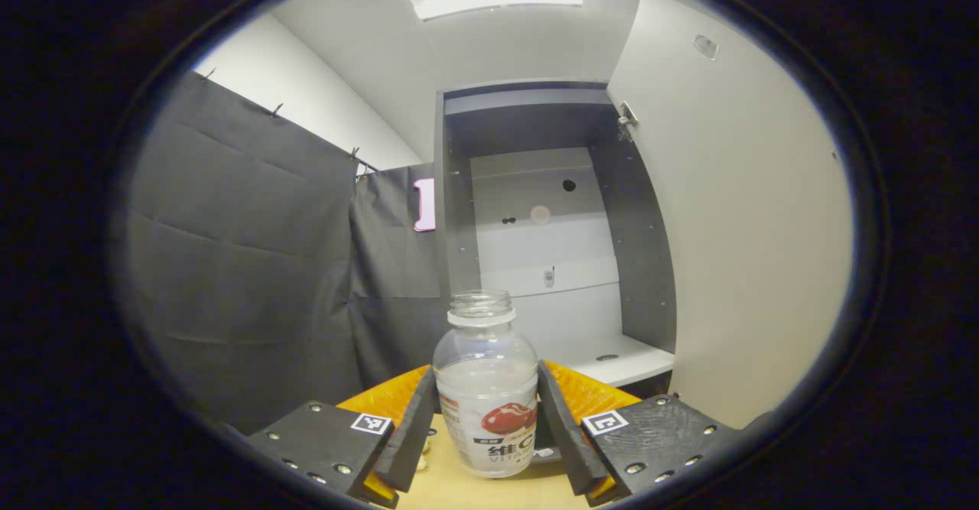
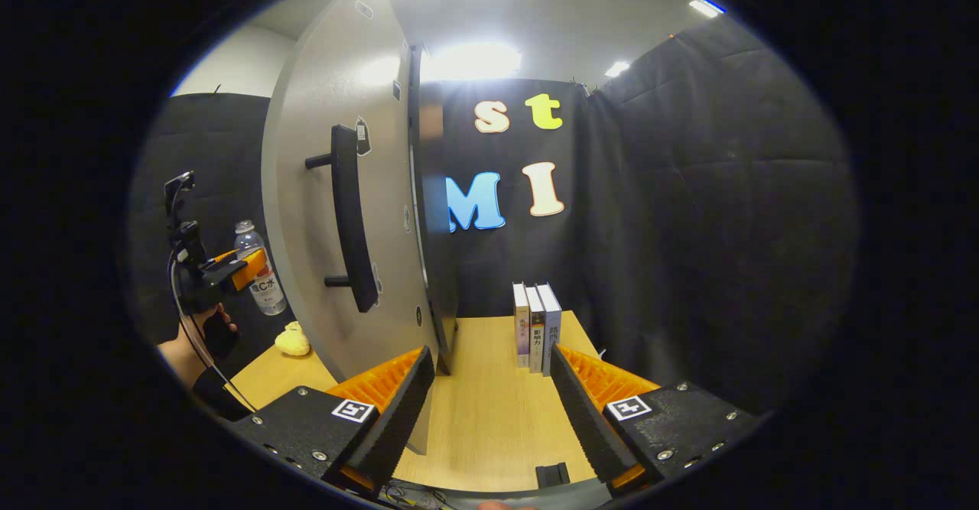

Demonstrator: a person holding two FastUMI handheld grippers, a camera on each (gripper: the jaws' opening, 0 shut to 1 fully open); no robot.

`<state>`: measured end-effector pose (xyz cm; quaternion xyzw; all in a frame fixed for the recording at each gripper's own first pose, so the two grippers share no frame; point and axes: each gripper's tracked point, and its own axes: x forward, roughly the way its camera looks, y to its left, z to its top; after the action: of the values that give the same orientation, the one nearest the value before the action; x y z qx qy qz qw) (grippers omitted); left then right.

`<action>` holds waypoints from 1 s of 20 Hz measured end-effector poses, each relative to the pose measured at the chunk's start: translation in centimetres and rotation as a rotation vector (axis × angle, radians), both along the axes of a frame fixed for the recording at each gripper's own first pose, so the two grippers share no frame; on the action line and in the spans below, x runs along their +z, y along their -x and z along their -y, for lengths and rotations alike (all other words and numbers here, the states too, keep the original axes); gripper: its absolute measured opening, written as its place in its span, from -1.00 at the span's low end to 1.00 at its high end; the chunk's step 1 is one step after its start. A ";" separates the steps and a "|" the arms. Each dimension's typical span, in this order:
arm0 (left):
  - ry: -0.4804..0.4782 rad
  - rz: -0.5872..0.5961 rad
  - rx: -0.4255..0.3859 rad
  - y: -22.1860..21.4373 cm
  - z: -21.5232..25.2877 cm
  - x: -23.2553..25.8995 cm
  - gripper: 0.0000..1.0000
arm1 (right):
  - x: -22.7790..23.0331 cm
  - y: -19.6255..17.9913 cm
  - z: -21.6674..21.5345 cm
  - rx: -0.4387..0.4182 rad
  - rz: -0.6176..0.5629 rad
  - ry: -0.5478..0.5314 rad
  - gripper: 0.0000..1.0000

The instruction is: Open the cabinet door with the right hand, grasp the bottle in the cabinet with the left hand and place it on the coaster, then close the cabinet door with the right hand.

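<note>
Standing open ahead of me in the left gripper view is the cabinet (image 1: 535, 227), a tall grey carcass with a pale back panel and a white shelf low inside. Its cabinet door (image 1: 734, 212) is swung wide on my right there; in the right gripper view the same door's outer face sits close in front of my right hand-held gripper (image 2: 489, 399), with its long dark handle (image 2: 348, 219) running upright along it. The wooden counter (image 2: 489, 410) stretches under both tools.

My left hand-held gripper (image 1: 486, 418) is clamped on the bottle (image 1: 487, 388): both fingers press against its clear sides, one on each flank of the label. The bottle is upright, uncapped, out of the cabinet and in front of it, with the counter showing beneath. In the right gripper view I see that same tool farther off to the left, held in my hand (image 2: 191, 345), with the bottle raised above the counter level beside the door's edge.

My right hand-held gripper has its fingers spread well apart, holding nothing, the door's lower edge near its left finger.

Three books (image 2: 535, 326) stand upright together on the counter by the black cloth wall. A small yellow lump (image 2: 294, 340) lies on the counter below the bottle; I cannot tell what it is.
</note>
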<state>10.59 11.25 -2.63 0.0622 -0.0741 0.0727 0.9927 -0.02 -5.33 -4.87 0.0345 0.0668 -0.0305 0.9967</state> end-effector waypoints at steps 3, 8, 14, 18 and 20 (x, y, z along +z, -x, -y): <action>0.004 -0.006 -0.006 1.9 0.2 -3.1 0.50 | -1.2 -0.8 0.3 -0.044 -0.003 -0.008 0.86; 0.029 -0.045 -0.007 4.8 -0.4 -9.4 0.50 | -4.3 -2.2 1.4 -0.131 -0.056 0.003 0.89; 0.086 -0.089 -0.003 6.7 -1.2 -17.0 0.51 | -9.7 -3.4 1.6 -0.161 -0.176 0.020 0.89; 0.027 -0.083 0.035 8.1 -1.5 -21.3 0.55 | -13.2 -3.4 2.5 -0.207 -0.224 0.047 0.89; 0.045 -0.114 0.048 8.4 -1.3 -24.6 0.50 | -14.9 -3.2 2.5 -0.196 -0.277 0.065 0.90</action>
<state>2.23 12.58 -27.26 0.0458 -0.0142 0.0946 0.9944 3.17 -7.78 -19.73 0.0039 0.1986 -0.1344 0.9708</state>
